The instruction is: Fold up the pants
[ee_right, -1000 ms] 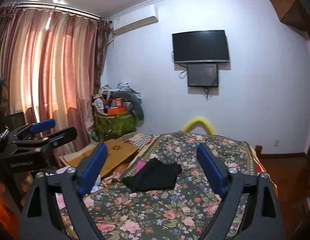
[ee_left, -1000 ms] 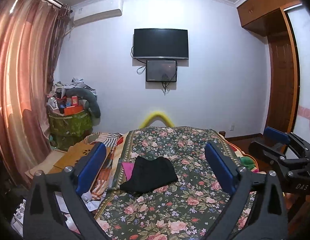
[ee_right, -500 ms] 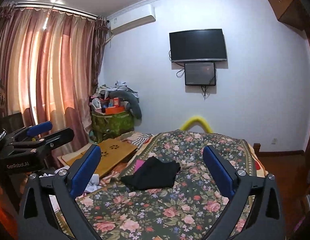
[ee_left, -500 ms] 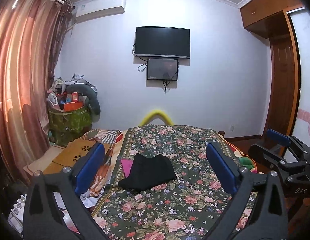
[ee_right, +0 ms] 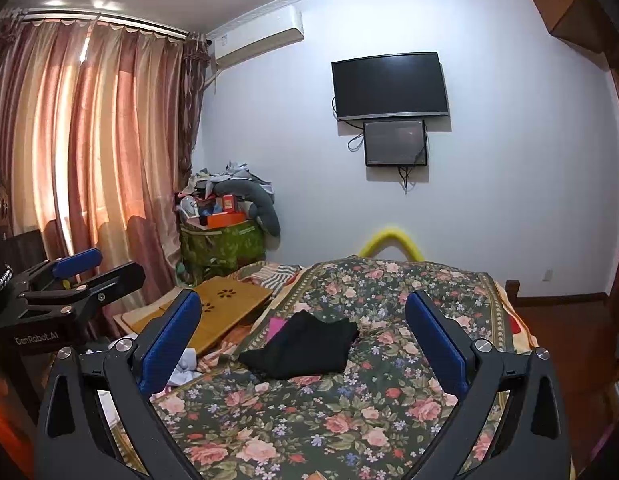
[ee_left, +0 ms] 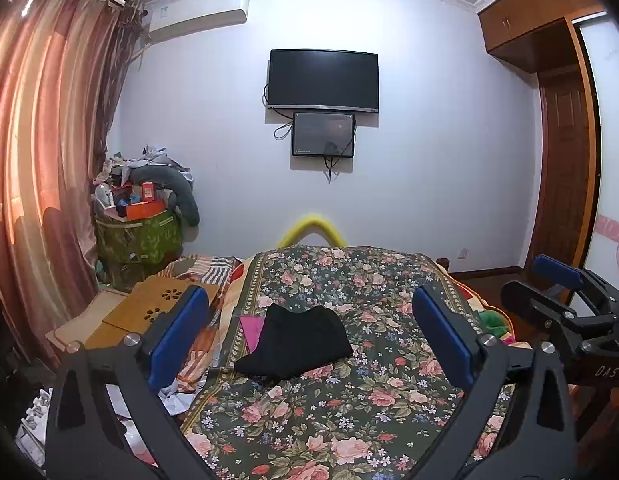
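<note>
Black pants [ee_left: 301, 340] lie in a folded heap on the floral bedspread [ee_left: 349, 400], left of the bed's middle; they also show in the right wrist view [ee_right: 305, 346]. My left gripper [ee_left: 309, 334] is open and empty, held above the near part of the bed, well short of the pants. My right gripper [ee_right: 303, 338] is open and empty too, at a similar distance. Each gripper shows in the other's view: the right gripper [ee_left: 565, 300] at the right edge, the left gripper [ee_right: 69, 280] at the left edge.
A pink cloth [ee_left: 251, 326] peeks out beside the pants. A wooden lap desk [ee_left: 149, 308] and striped bedding lie left of the bed. A cluttered green bin [ee_left: 141, 236] stands by the curtains. A TV [ee_left: 323, 80] hangs on the far wall. A wardrobe [ee_left: 565, 160] stands at the right.
Both grippers have risen and tilted slightly, so the bed and pants sit a little lower in view. The right gripper's fingers have spread a little wider. The pants have not moved.
</note>
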### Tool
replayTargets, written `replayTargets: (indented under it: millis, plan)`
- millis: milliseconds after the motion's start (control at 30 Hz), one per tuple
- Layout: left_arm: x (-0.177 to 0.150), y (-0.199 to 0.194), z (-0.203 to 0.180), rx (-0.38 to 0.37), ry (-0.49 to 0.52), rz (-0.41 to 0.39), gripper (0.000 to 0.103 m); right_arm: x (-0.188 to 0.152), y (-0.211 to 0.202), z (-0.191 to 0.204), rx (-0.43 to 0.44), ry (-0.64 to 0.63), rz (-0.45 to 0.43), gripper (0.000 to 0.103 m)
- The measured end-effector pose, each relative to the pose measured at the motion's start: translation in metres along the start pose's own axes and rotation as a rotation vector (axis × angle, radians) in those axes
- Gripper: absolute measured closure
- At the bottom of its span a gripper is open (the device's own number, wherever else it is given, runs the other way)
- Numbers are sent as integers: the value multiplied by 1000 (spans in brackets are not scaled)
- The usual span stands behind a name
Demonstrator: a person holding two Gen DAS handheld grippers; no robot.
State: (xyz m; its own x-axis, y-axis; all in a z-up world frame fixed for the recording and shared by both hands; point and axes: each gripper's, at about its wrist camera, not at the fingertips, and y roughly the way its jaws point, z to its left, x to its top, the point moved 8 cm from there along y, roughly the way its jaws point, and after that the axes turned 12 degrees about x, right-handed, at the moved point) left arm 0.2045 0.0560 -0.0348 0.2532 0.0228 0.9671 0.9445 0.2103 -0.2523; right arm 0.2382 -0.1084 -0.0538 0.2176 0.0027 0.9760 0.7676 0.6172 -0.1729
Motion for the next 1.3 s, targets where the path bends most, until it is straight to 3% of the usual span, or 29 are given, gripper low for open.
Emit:
replayTargets:
  millis: [1300]
  plan:
    - [-4,7,-1,-36,21,-1,0,4,-10,-4,-12,27,-23,1]
